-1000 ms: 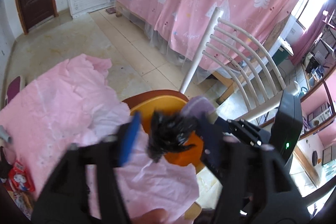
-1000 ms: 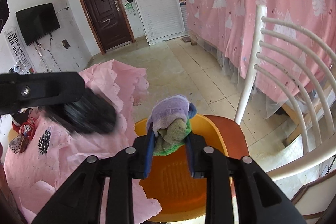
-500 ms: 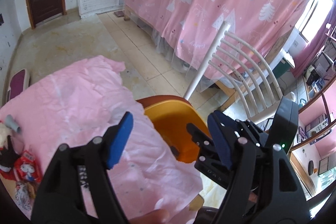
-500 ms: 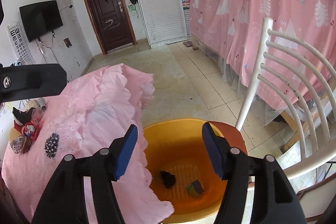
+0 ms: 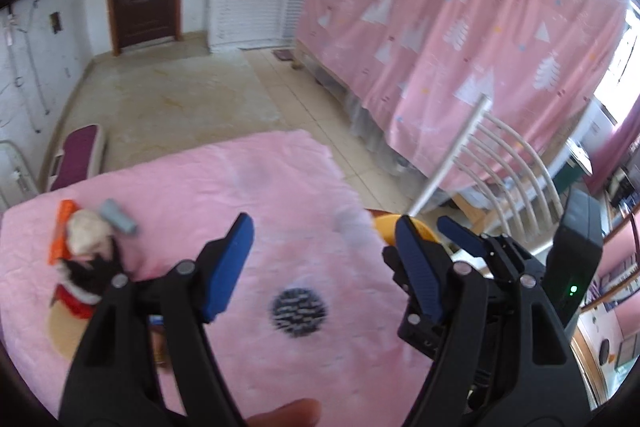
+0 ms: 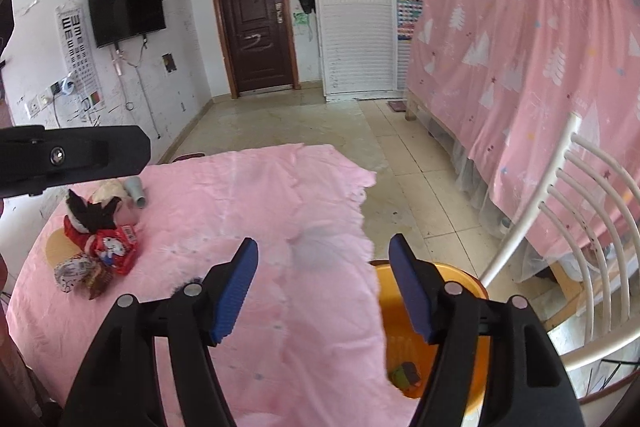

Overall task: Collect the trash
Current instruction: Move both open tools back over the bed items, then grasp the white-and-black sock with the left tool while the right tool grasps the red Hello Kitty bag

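Observation:
Both grippers are open and empty above a table with a pink cloth. My left gripper hovers over a round black-and-white scrap on the cloth. A pile of trash lies at the table's left: a black tuft, a whitish wad, a grey tube, an orange wrapper; in the right wrist view a red wrapper and a crumpled foil wad. My right gripper is at the cloth's right edge, beside an orange basin holding dropped trash.
The basin sits on a white slatted chair right of the table. A bed draped in pink fabric lies beyond it. A purple scale is on the tiled floor at the left. My left gripper's arm crosses the right wrist view's left edge.
One second ago the left held a black wad and the right a purple-green cloth over the basin. Both opened and dropped them in. Both grippers then swung left, back over the table.

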Available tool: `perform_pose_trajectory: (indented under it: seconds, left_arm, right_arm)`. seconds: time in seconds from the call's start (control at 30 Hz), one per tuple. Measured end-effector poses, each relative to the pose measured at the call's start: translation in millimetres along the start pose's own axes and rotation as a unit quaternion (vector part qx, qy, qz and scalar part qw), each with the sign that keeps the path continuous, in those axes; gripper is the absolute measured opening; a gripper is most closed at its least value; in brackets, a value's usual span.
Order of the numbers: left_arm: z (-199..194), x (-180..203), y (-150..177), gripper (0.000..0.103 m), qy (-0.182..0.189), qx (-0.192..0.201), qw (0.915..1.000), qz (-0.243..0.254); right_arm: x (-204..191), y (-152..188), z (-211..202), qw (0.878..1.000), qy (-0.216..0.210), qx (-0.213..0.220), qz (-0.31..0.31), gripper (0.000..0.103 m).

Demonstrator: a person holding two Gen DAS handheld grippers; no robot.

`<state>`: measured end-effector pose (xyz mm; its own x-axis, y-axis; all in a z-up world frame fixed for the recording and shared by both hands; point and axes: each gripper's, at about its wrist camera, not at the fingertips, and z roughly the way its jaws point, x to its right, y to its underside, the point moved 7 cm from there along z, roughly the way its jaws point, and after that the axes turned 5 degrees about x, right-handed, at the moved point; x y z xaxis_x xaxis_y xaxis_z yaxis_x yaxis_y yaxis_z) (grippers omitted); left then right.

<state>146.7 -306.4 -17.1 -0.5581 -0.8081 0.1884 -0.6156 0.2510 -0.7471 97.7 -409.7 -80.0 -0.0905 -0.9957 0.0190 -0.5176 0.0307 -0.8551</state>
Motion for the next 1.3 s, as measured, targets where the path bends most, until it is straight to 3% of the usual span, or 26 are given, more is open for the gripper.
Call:
perform_pose_trajectory:
  seconds: [0.43,0.6,0.87,1.07,1.17,1.3]
  left_arm:
    - [-36.2,-112.4,12.6,0.07,-0.105,0.02,0.993,-0.05]
    - [-39.6,-144.1,17.1,0.07,-0.135,0.005,0.9885,-0.068]
    - [-31.2,-175.7,36.5,0.069,-0.152,-0.036,0.9835,-0.092]
    - [-10.4,-192.6,48.9,0.052,-0.135,-0.077,0.9818,-0.109]
    - [-1.4,-197.7,54.8,0.03,-0.122,-0.092,0.9814,-0.116]
    - [-1.4,-197.5,55.2,0.022,-0.119,-0.086,0.9828,-0.112]
  right_arm:
    - [-105.0,-6.3,22.2,0.996,-0.059,-0.019,-0.058,0.058]
    - [-136.5,-2.9,32.6,0.994,-0.074,-0.033,-0.074,0.058]
    - [-170.0,3.3,41.9,0.989,-0.095,-0.049,-0.098,0.058]
    - [-187.8,14.4,48.6,0.985,-0.115,-0.066,-0.112,0.059]
    - [-196.2,19.2,55.1,0.982,-0.125,-0.078,-0.117,0.059]
    - [-206.0,23.6,64.6,0.979,-0.135,-0.092,-0.12,0.059]
